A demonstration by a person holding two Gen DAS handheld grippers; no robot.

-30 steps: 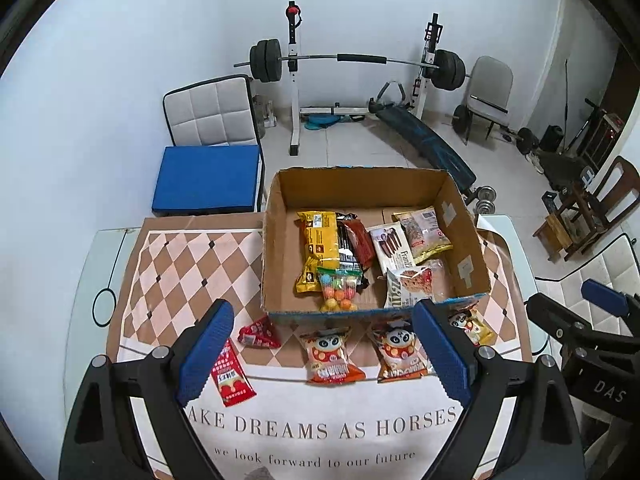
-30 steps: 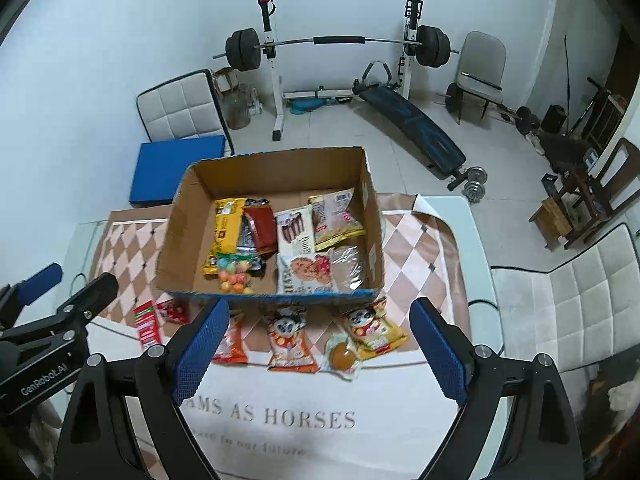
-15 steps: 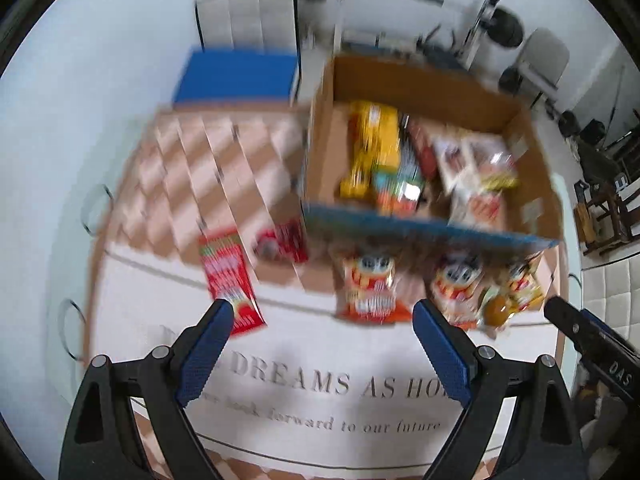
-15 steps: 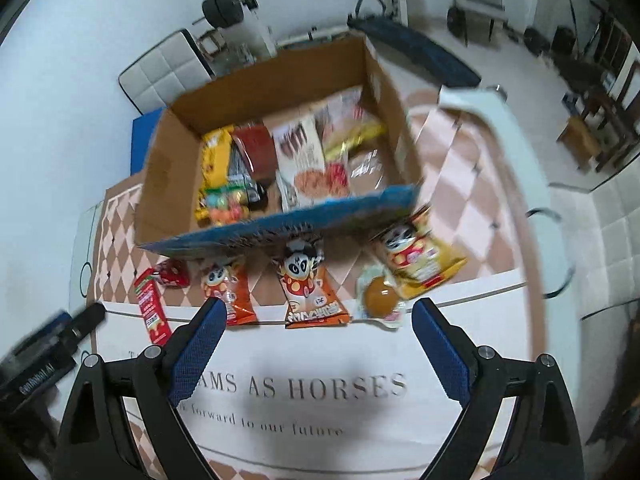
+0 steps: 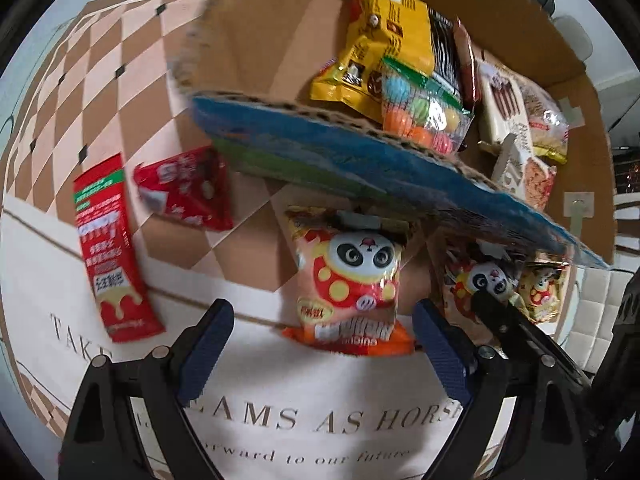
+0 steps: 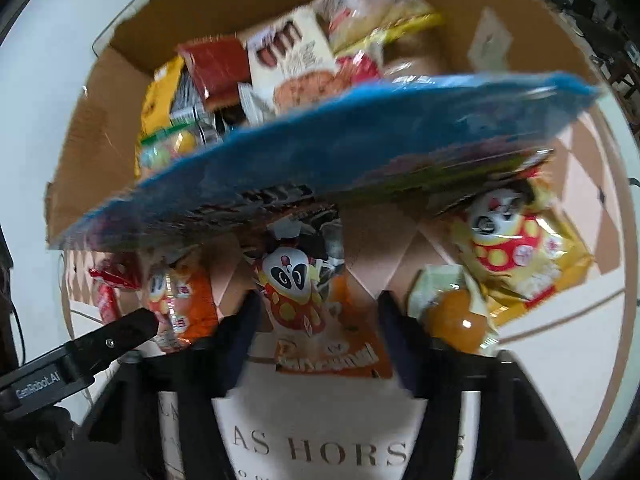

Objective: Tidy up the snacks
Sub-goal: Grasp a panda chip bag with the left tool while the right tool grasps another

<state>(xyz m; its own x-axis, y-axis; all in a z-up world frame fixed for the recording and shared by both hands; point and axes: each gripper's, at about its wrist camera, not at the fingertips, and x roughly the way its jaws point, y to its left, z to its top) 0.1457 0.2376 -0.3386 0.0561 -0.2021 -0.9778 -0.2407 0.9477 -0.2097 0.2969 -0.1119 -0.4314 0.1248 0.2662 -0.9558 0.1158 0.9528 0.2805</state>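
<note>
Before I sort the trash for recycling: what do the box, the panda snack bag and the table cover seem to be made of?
Box: corrugated cardboard, matte brown inside; the cut rim shows fluting, and the outer face is printed blue.
Panda snack bag: thin plastic film, likely glossy; it crinkles and has a crimped end seal.
Table cover: looks like matte cloth or soft vinyl with a printed checker pattern and lettering; the frames leave that open.

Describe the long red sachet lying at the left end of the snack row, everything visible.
The long red sachet is a narrow, glossy plastic stick pack, red with a green band at its top, white print down the middle and a cream drip shape near its bottom. It lies flat and sealed on the tablecloth, slightly slanted, beside a smaller red packet; whether they touch is unclear. No gripper touches it.
</note>
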